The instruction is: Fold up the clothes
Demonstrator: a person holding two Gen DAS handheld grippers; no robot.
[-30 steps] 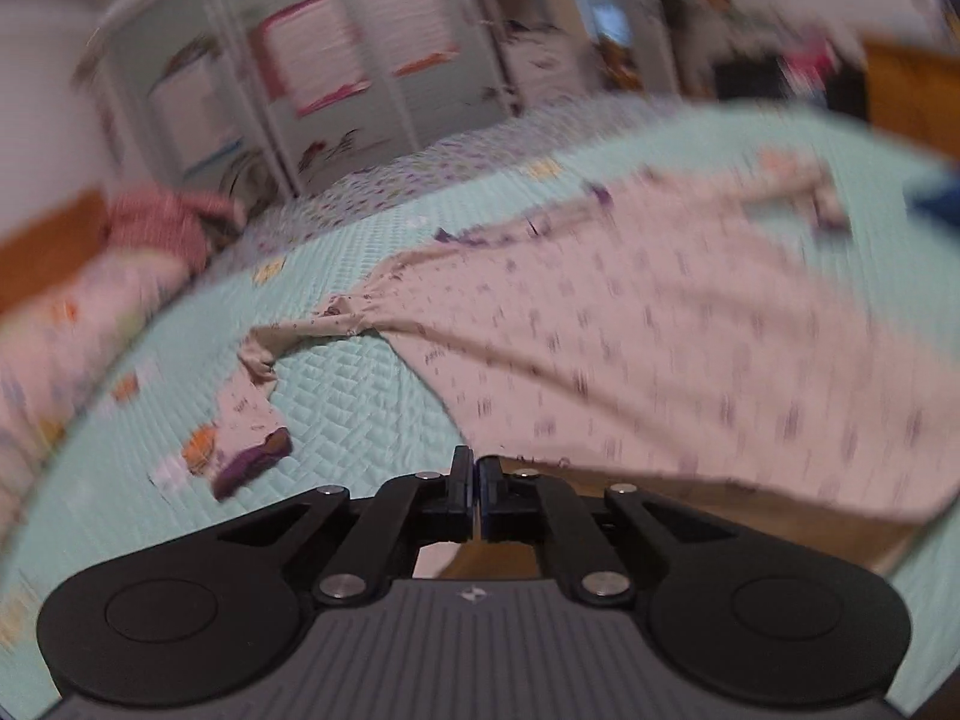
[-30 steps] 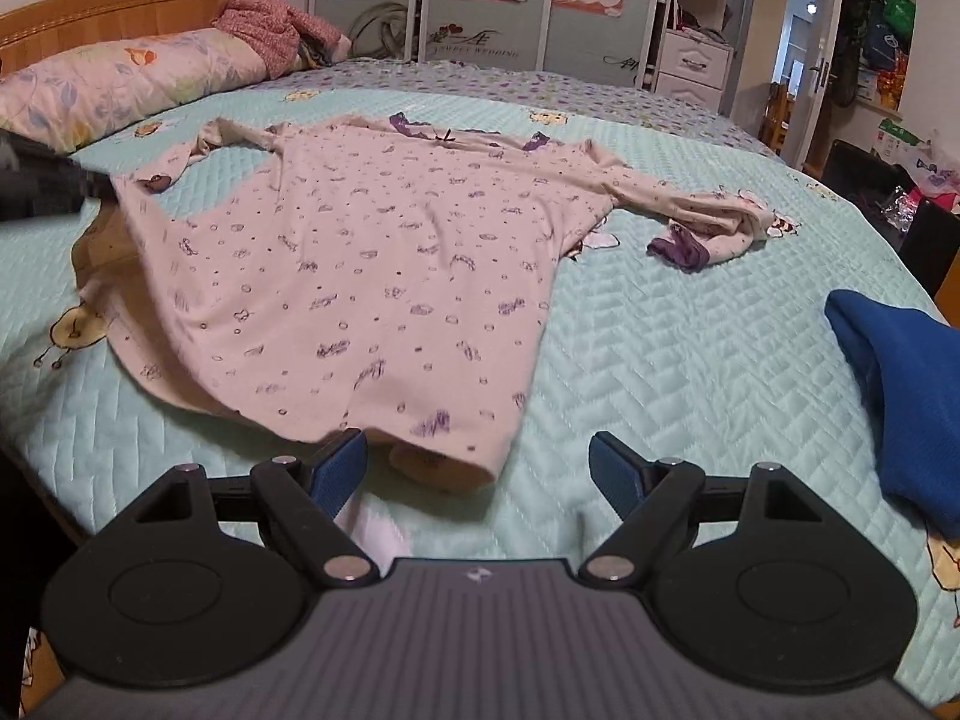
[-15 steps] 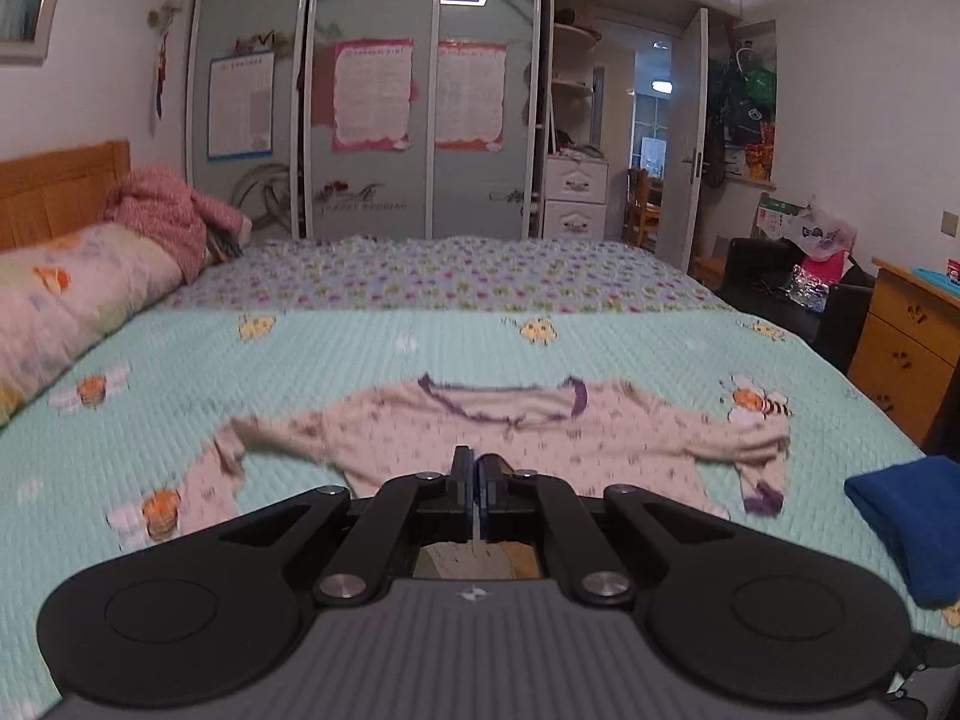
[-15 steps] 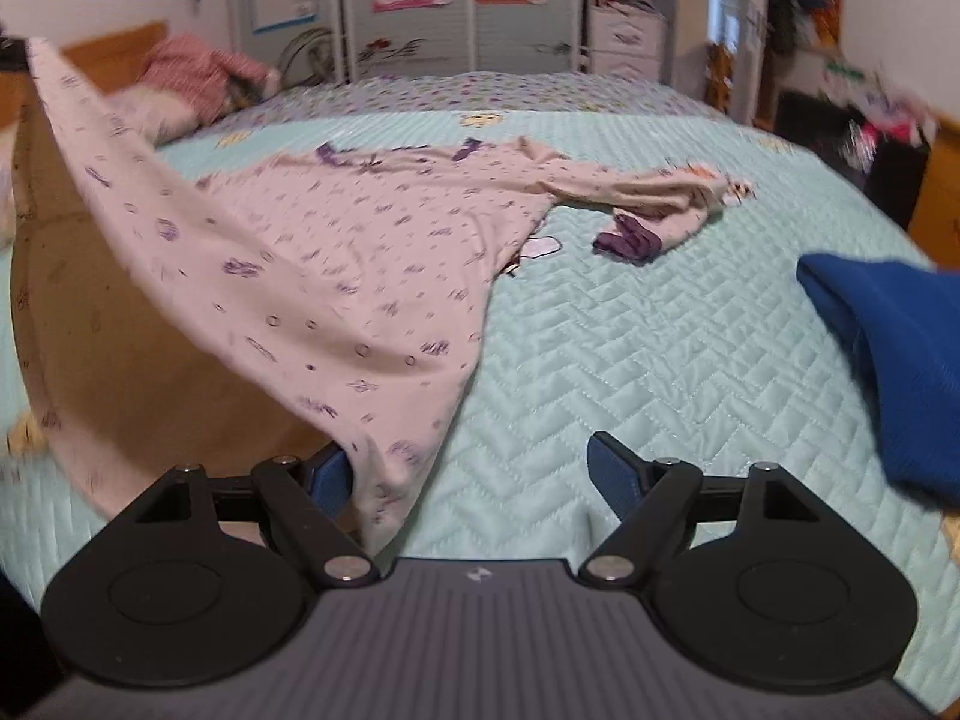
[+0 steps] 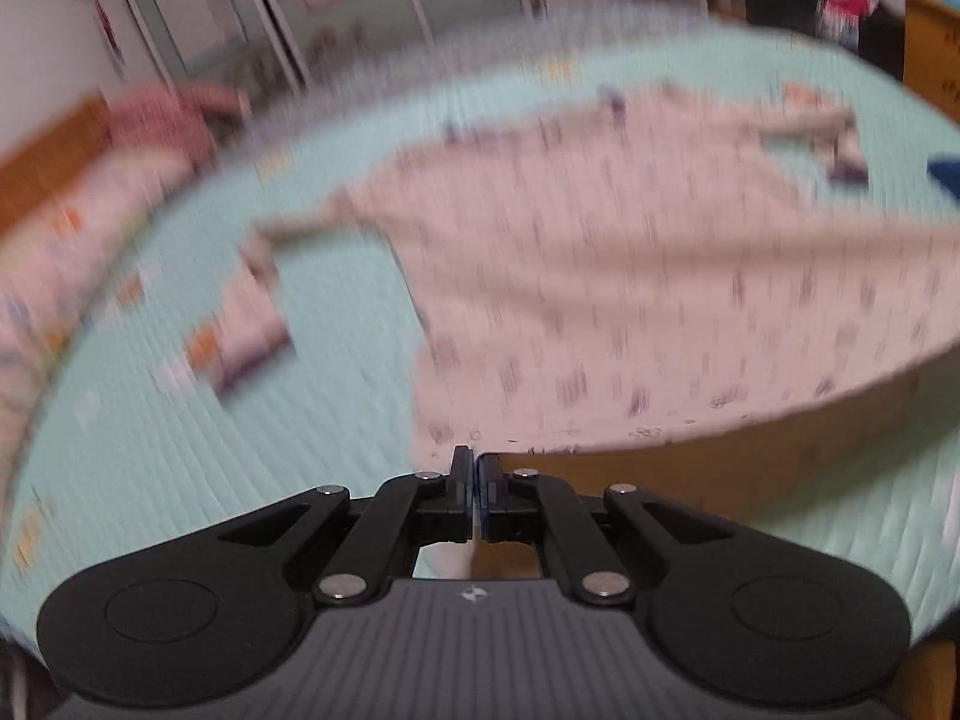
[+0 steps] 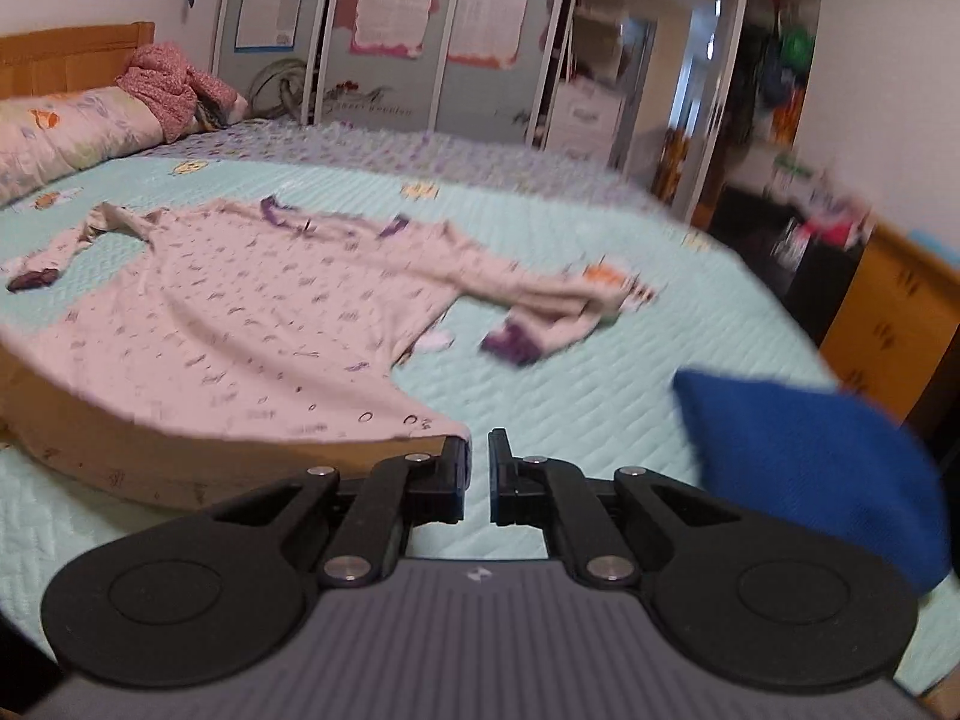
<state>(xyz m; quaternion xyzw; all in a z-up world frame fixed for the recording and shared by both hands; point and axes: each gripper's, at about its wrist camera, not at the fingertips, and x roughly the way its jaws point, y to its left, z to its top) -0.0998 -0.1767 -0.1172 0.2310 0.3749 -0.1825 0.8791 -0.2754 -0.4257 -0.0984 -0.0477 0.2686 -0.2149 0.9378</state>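
Pink top (image 6: pixel 252 306) lies spread on the bed (image 6: pixel 600 396), neckline toward the far side, both sleeves out; right sleeve (image 6: pixel 558 306) is bunched with its purple cuff turned under. Near hem is raised off the quilt, brown inside showing beneath it. Left hand-held gripper (image 5: pixel 477 474) is closed tight on the left hem corner, cloth pinched between the pads. Right hand-held gripper (image 6: pixel 477 456) has its jaws closing, a narrow gap between them; the right hem corner sits at the left pad and I cannot tell whether it is caught yet. Judgement: the step is securing both hem corners before carrying the hem up to the neckline. Do it well by confirming the right pinch takes both layers, then keeping the two corners level and the hem taut so the body folds without a diagonal crease. Smooth the bunched sleeve before or after, else it gets trapped. Room: open quilt beyond the neckline, plenty for the carry. Blue cloth (image 6: pixel 810 462) lies near on the right; keep the right corner clear. Pillow (image 6: pixel 66 132) far left, well apart. Bed edge close underneath.
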